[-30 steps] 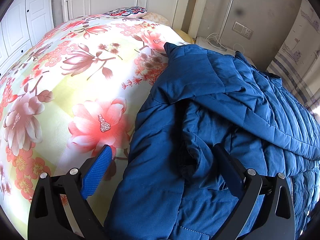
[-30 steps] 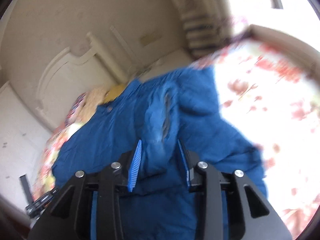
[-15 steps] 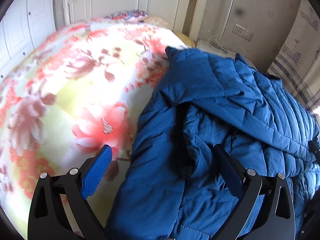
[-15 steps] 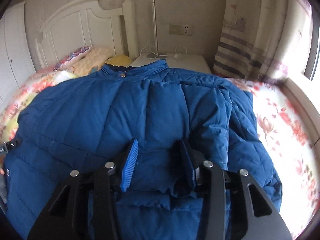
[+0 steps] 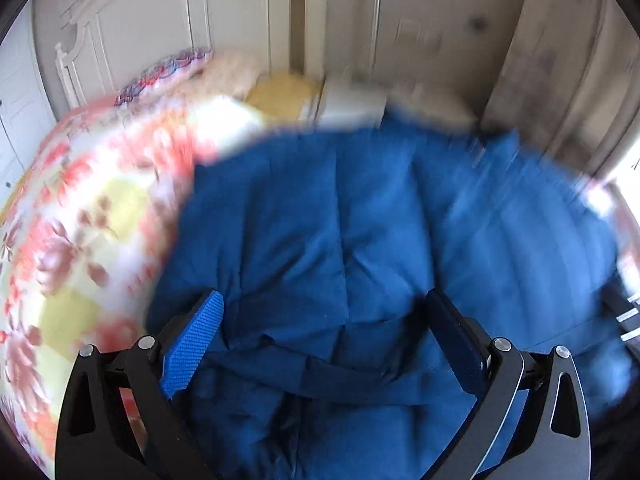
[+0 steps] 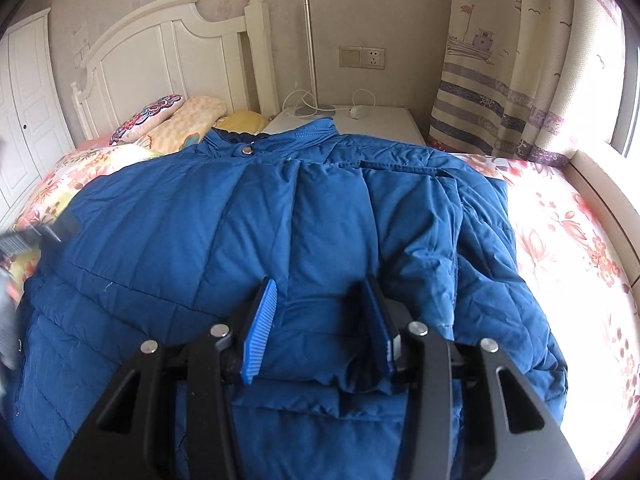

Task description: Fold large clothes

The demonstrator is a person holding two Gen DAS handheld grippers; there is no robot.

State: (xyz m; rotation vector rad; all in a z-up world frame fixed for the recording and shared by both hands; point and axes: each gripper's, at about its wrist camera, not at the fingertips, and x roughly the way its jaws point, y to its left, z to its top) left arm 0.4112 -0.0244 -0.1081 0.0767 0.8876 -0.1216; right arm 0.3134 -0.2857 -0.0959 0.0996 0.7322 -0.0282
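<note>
A large blue quilted jacket (image 6: 224,232) lies on the floral bedspread (image 6: 560,240), collar toward the headboard, both sleeves folded in over its front. In the blurred left wrist view the jacket (image 5: 340,232) fills the middle. My left gripper (image 5: 324,320) is open wide above the jacket's left side and holds nothing. My right gripper (image 6: 320,304) is partly open with the end of the folded right sleeve (image 6: 320,320) between its fingers; the pads stand a little off the cloth.
A white headboard (image 6: 168,56) and pillows (image 6: 192,120) are at the far end. A white nightstand (image 6: 360,120) with a lamp pole and cables stands beyond the collar. A curtain (image 6: 500,72) and window ledge run along the right. White wardrobe doors are at left.
The right gripper has swung the sleeve across onto the jacket's front and its jaws have widened. The left gripper has moved right, over the jacket, still open.
</note>
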